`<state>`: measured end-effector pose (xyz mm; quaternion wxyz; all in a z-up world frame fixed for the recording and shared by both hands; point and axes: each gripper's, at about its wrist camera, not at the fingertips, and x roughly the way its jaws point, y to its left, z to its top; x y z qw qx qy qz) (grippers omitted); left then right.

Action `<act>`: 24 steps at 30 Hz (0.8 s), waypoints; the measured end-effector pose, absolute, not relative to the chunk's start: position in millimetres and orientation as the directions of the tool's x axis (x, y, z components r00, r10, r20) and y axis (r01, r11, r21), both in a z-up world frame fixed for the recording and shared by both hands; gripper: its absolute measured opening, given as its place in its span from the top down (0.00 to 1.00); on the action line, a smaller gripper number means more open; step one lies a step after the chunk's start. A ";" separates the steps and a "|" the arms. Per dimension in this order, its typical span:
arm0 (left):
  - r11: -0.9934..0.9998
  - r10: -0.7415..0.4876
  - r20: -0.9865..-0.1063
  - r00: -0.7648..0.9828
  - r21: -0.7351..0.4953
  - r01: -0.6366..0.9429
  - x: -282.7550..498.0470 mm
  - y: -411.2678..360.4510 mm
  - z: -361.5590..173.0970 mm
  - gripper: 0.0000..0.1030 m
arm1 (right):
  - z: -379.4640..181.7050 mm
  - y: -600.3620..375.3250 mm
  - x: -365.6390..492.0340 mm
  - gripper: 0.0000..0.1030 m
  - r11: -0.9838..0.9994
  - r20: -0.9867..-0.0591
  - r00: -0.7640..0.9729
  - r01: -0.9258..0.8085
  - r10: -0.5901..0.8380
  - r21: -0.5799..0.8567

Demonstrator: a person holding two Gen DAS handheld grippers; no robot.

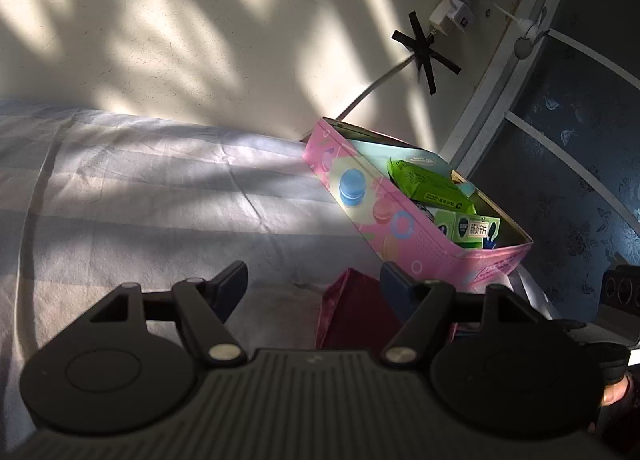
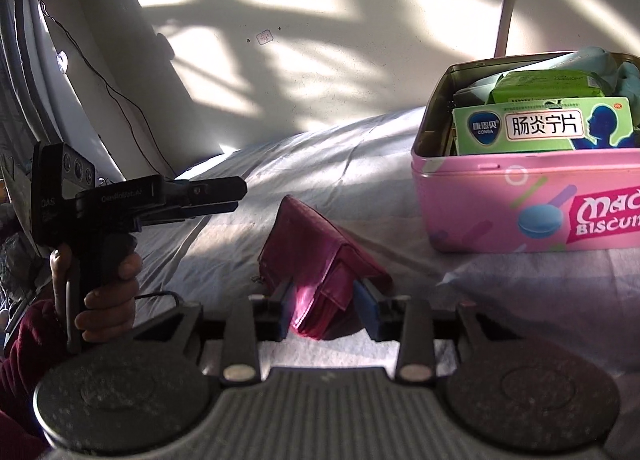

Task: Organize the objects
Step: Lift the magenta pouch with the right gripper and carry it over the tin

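Note:
A magenta wallet (image 2: 320,256) stands tented on the pale bedsheet (image 2: 360,148), in front of an open pink biscuit tin (image 2: 500,212). The tin holds a green medicine box (image 2: 540,126) and a green wipes pack (image 2: 540,84). My right gripper (image 2: 325,308) is open, its blue pads on either side of the wallet's near end without pressing it. My left gripper (image 1: 314,284) is open and empty, hovering just left of the wallet (image 1: 352,312) and short of the tin (image 1: 400,228). In the right wrist view it shows side-on as the left gripper (image 2: 240,196), held in a hand (image 2: 108,288).
The bed runs along a cream wall. A white power strip (image 1: 460,12) and its cable (image 1: 372,88) are taped there with black tape. A window frame (image 1: 500,72) stands right of the tin. Thin wires (image 2: 100,80) hang at the far left.

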<state>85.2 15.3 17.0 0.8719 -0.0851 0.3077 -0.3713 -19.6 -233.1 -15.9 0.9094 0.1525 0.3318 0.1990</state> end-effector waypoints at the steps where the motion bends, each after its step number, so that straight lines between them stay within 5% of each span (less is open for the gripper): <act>1: 0.706 -0.701 -0.487 0.522 -0.365 0.607 82.9 9.0 14.7 0.28 | -17.9 -232.7 -17.9 0.67 0.870 -0.541 0.697 -0.265 0.471 0.416; 4: 0.686 -0.710 -0.521 0.475 -0.356 0.635 80.4 -4.1 6.1 0.29 | -22.0 -232.2 -15.5 0.67 0.860 -0.538 0.686 -0.280 0.490 0.426; 8: 0.679 -0.699 -0.570 0.431 -0.343 0.649 76.1 -20.4 -1.7 0.46 | -25.1 -229.5 -8.5 0.84 0.864 -0.540 0.685 -0.294 0.489 0.410; 17: 0.600 -0.781 -0.413 0.469 -0.286 0.747 55.9 -58.2 82.8 0.46 | 22.7 -273.1 -33.8 0.84 0.879 -0.324 0.835 -0.336 0.445 0.339; 24: 0.513 -0.791 -0.455 0.408 -0.132 0.848 57.8 -193.5 101.4 0.45 | 20.3 -349.7 -40.5 0.83 0.939 -0.268 0.941 -0.115 0.208 0.323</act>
